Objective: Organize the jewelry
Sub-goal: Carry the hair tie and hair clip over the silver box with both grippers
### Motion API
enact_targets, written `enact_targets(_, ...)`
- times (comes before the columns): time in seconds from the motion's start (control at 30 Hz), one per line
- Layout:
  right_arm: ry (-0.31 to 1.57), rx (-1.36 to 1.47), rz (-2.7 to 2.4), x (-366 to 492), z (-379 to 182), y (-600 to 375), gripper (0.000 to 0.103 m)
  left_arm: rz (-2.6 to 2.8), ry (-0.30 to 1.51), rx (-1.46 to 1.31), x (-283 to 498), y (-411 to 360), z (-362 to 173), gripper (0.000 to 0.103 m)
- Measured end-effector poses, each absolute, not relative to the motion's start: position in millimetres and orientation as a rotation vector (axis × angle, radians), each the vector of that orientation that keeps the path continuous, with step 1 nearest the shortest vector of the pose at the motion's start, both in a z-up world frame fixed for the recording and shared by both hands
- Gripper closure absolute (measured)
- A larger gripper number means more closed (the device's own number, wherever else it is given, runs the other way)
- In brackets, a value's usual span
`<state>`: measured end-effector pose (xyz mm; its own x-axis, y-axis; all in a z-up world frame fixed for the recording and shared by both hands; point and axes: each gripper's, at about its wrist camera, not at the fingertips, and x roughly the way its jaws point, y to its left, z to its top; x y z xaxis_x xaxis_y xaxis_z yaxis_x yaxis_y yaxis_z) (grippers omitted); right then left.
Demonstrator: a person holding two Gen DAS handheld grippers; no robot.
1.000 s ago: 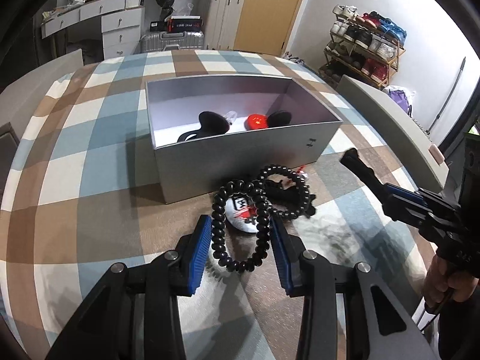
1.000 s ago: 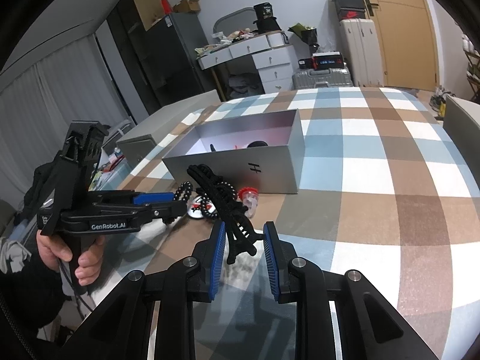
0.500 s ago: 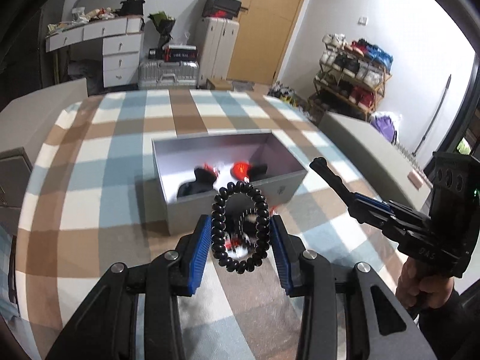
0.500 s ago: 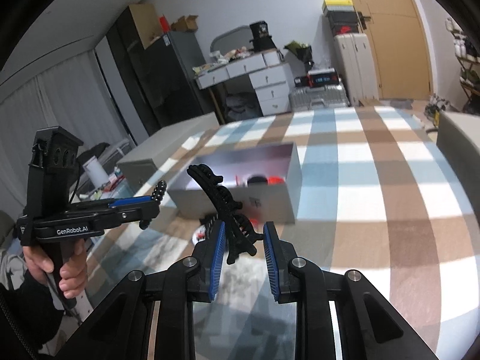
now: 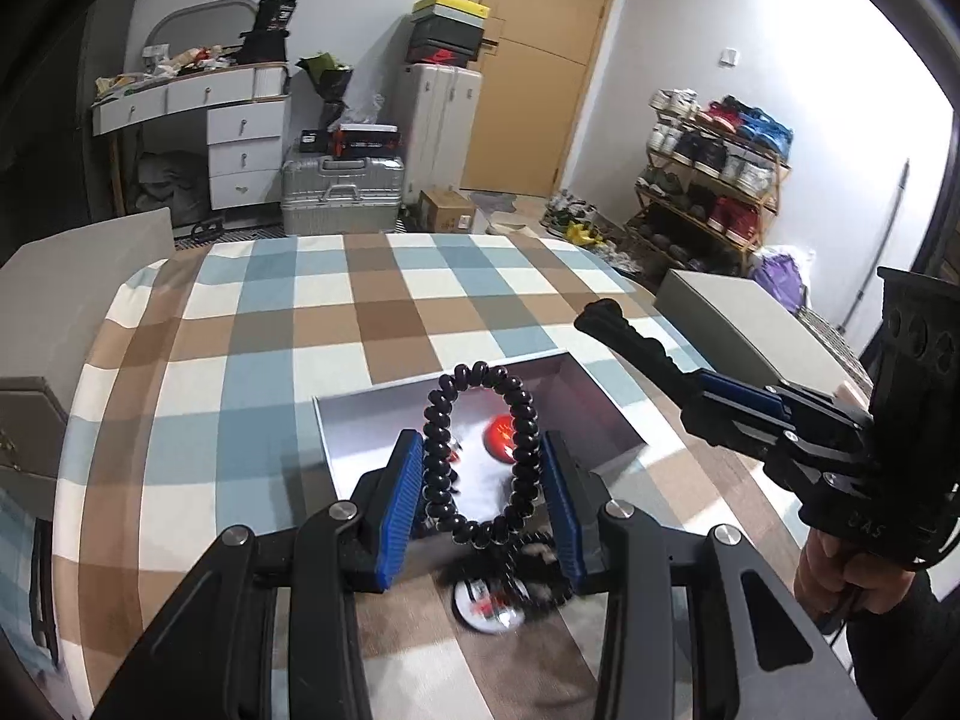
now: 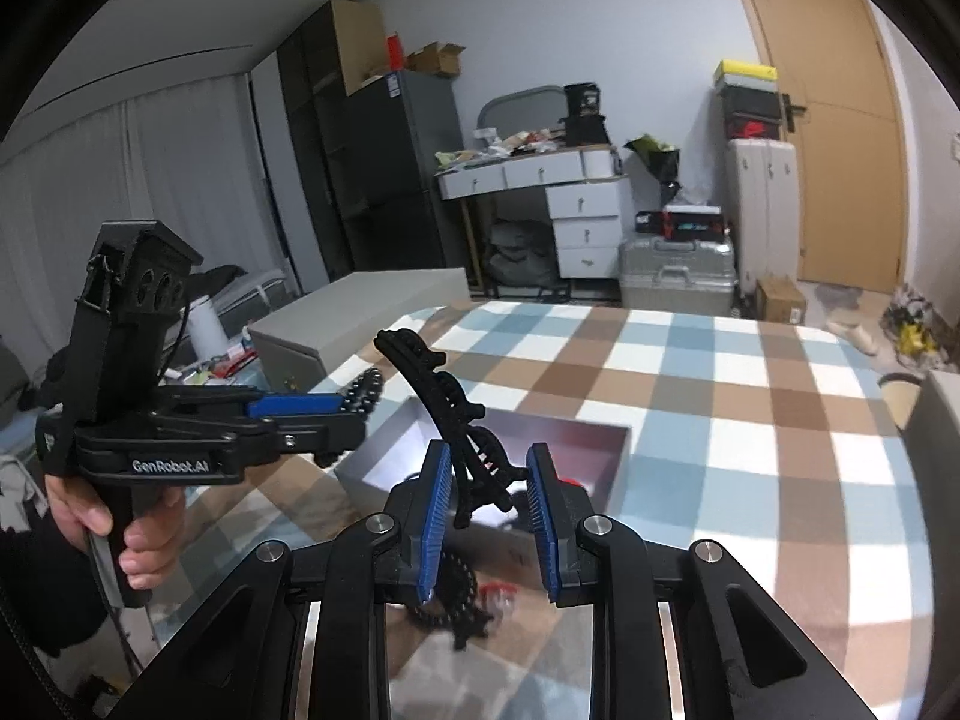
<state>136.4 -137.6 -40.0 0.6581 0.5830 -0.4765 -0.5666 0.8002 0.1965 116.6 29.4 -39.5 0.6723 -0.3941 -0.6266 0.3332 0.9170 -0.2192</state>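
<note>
— What's the left hand got?

— The left tongs (image 5: 480, 483) are clamped on a black beaded bracelet (image 5: 479, 456). The loop stands upright between the two blue pads (image 5: 399, 495), squeezed from both sides, with its top poking up past the tips. It's up in the air, over the near edge of the grey box (image 5: 594, 396).

— And the right?

— The right tongs (image 6: 489, 495) are clamped on a black hair clip (image 6: 447, 408), a curved one with teeth. Its lower end sits between the pads and the long curved part sticks up and away to the left.

— Where's the box?

— On the checked cloth (image 5: 270, 324) of the worktop, open on top. Inside I can make out something red (image 5: 503, 445) on a white lining. The rest in there is hidden behind the bracelet and the tongs.

— Anything left outside it?

— Yes, a small heap lies on the cloth just in front of the box: another black beaded ring (image 6: 447, 597) and a round white-and-red piece (image 5: 489, 603). It's blurred, so I can't tell more.

— Are the two tongs close?

— Near each other, not touching. A hand (image 6: 129, 531) grips the left handle.
</note>
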Motion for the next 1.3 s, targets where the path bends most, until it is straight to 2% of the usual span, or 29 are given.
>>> enact_targets(0.43, 0.638, 0.009, 0.680, 188, -62, -118, 0.079, -0.426, 0.792, -0.097, 140, 24, -53, 0.069)
enact_targets(1.13, 0.704, 0.010, 0.655, 195, -82, -121, 0.078, -0.433, 0.837, -0.080, 149, 14, -60, 0.069)
enact_targets(1.3, 0.699, 0.025, 0.639, 196, -81, -124, 0.076, -0.441, 0.838, -0.081, 149, 14, -60, 0.065)
